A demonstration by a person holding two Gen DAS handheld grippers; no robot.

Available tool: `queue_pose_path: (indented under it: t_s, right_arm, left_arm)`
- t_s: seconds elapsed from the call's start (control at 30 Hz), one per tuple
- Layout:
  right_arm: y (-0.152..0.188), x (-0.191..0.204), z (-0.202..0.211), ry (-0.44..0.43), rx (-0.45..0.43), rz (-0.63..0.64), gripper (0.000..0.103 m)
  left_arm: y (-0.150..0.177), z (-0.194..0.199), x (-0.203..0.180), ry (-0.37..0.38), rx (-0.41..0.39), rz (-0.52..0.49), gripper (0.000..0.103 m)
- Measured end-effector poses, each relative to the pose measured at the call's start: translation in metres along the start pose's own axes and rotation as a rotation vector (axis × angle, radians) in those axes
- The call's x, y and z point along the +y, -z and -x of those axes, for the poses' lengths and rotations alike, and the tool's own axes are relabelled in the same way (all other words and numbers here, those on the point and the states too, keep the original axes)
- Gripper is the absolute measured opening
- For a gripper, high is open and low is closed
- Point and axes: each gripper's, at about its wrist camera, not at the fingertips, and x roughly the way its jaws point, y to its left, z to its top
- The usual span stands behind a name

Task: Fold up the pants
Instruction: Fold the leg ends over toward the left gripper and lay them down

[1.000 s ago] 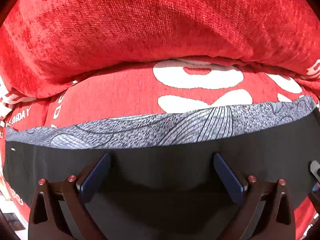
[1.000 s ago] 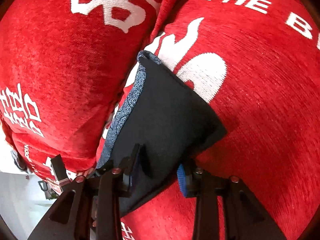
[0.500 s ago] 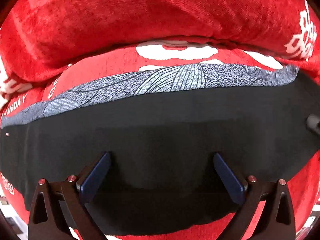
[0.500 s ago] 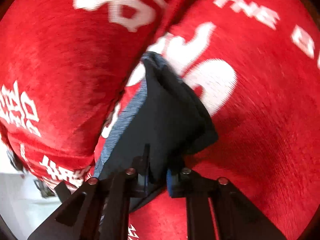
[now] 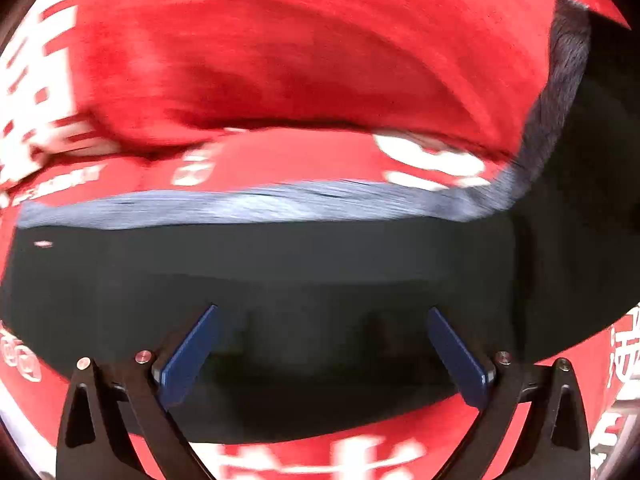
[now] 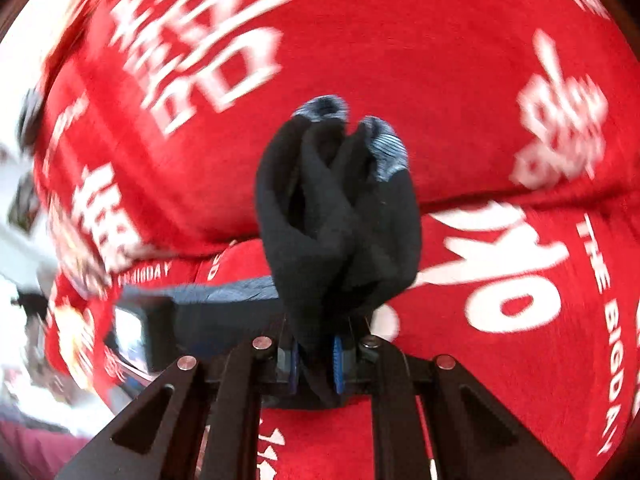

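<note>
The pants (image 5: pixel 280 272) are black with a blue-grey patterned band along the far edge. They lie across a red sofa seat. My left gripper (image 5: pixel 320 344) is open just above the black cloth, holding nothing. At the right of the left wrist view one end of the pants (image 5: pixel 580 160) rises off the seat. My right gripper (image 6: pixel 314 364) is shut on that end, and the bunched cloth (image 6: pixel 340 216) stands up from its blue pads (image 6: pixel 339 364). The left gripper's body (image 6: pixel 140 332) shows at the left of the right wrist view.
The red sofa cover (image 5: pixel 280 60) with white lettering fills both views; its back cushion (image 6: pixel 360 40) rises behind the seat. A bright room with blurred items (image 6: pixel 16 184) shows past the sofa's left edge.
My right gripper closed on the end of the pants and lifted it up, bunching the cloth. My left gripper drew back and swung left over the pants, staying open.
</note>
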Motion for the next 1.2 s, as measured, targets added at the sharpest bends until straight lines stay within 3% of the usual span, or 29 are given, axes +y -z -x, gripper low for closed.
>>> queue_pose_path:
  t_s: [0.17,0.33,0.43,0.53,0.57,0.63,0.73,0.83,0.9,0.97,1.03,1.07,1.13,1.2]
  right_arm:
    - [0.019,0.087,-0.041,0.02,0.054,0.179,0.014]
    - [0.072,0.164,-0.127,0.07,0.181,0.338,0.015]
    - [0.106,0.185,-0.171,0.172,0.263,0.416,0.021]
    - [0.122,0.205,-0.166,0.298,0.238,0.524,0.025]
    - [0.124,0.21,-0.159,0.312,0.227,0.549,0.029]
    - [0.125,0.22,-0.136,0.267,0.211,0.574,0.047]
    - [0.115,0.2,-0.097,0.06,0.206,0.413,0.049]
    - [0.098,0.137,-0.082,-0.055,0.229,0.05,0.049]
    - [0.102,0.074,-0.086,-0.132,0.261,-0.278,0.049]
    - [0.114,0.041,-0.089,-0.186,0.268,-0.459,0.049]
    - [0.123,0.018,-0.093,-0.235,0.265,-0.573,0.049]
    - [0.125,0.011,-0.096,-0.25,0.261,-0.6,0.049]
    - [0.127,0.003,-0.102,-0.277,0.252,-0.641,0.049]
    - [0.134,-0.001,-0.11,-0.297,0.247,-0.702,0.048]
  left_arm:
    - [0.003,0.025,0.107,-0.113,-0.024,0.077,0.103]
    - [0.025,0.022,0.19,-0.214,0.013,0.144,0.103]
    - [0.029,0.013,0.212,-0.215,0.027,0.167,0.103]
    - [0.032,0.015,0.219,-0.168,0.042,0.189,0.103]
    - [0.03,0.015,0.216,-0.149,0.043,0.188,0.103]
    - [0.025,0.018,0.206,-0.104,0.044,0.166,0.103]
    - [0.019,0.033,0.187,-0.02,0.024,0.131,0.103]
    - [0.01,0.031,0.16,0.09,0.035,0.09,0.103]
    - [0.006,0.023,0.145,0.132,0.067,0.073,0.103]
    - [0.004,0.011,0.127,0.158,0.097,0.048,0.1]
    - [0.002,-0.001,0.114,0.162,0.119,0.027,0.083]
    - [0.001,-0.011,0.106,0.165,0.148,0.024,0.08]
    - [0.002,-0.025,0.098,0.174,0.195,0.025,0.054]
    - [0.004,-0.032,0.092,0.19,0.223,0.028,0.043]
